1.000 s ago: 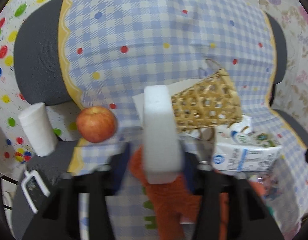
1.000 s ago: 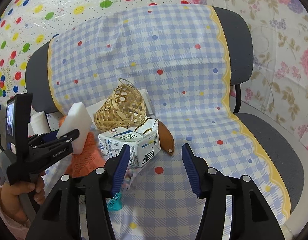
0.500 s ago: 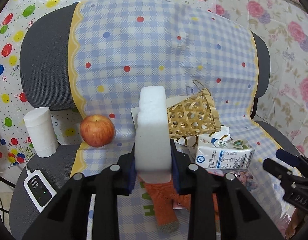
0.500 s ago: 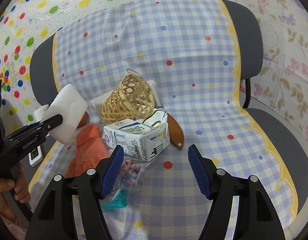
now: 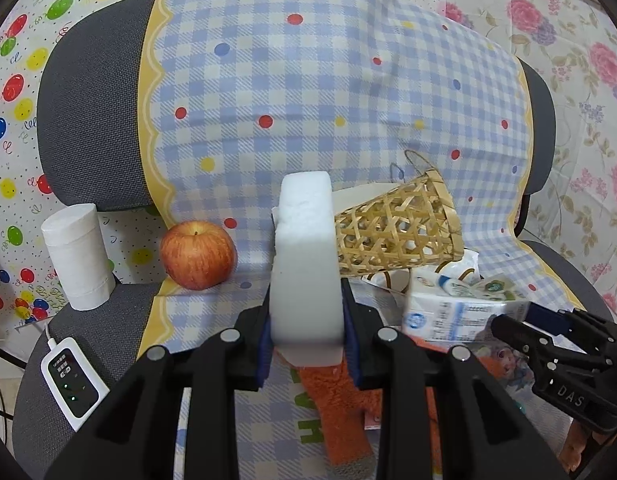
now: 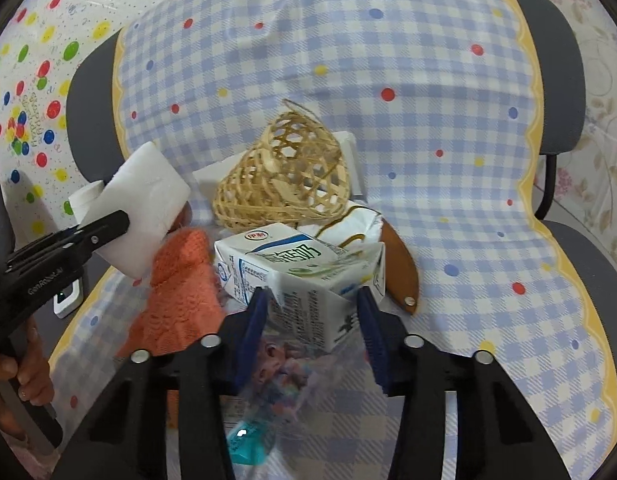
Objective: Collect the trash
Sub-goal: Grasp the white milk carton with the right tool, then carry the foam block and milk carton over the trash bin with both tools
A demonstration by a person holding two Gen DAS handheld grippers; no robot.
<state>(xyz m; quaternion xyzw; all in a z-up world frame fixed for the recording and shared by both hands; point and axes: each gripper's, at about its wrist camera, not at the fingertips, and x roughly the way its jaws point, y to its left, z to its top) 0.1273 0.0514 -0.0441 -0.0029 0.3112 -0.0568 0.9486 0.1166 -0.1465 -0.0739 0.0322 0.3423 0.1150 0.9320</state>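
My left gripper (image 5: 306,312) is shut on a white foam block (image 5: 306,256) and holds it above the chair seat; the block also shows in the right wrist view (image 6: 142,208). My right gripper (image 6: 312,308) is open, its blue pads on either side of a crumpled white milk carton (image 6: 296,276), which also shows in the left wrist view (image 5: 460,308). A woven bamboo basket (image 6: 284,176) lies on its side behind the carton. I cannot tell if the pads touch the carton.
An orange knitted cloth (image 6: 180,292), a brown leather piece (image 6: 400,272) and printed plastic wrappers (image 6: 284,372) lie on the checked chair cover (image 6: 428,120). An apple (image 5: 197,254), a paper roll (image 5: 77,256) and a white remote (image 5: 72,384) sit at the left.
My right gripper moved forward and down until its fingers straddle the milk carton. My left gripper, still holding the foam block, drew back and up slightly.
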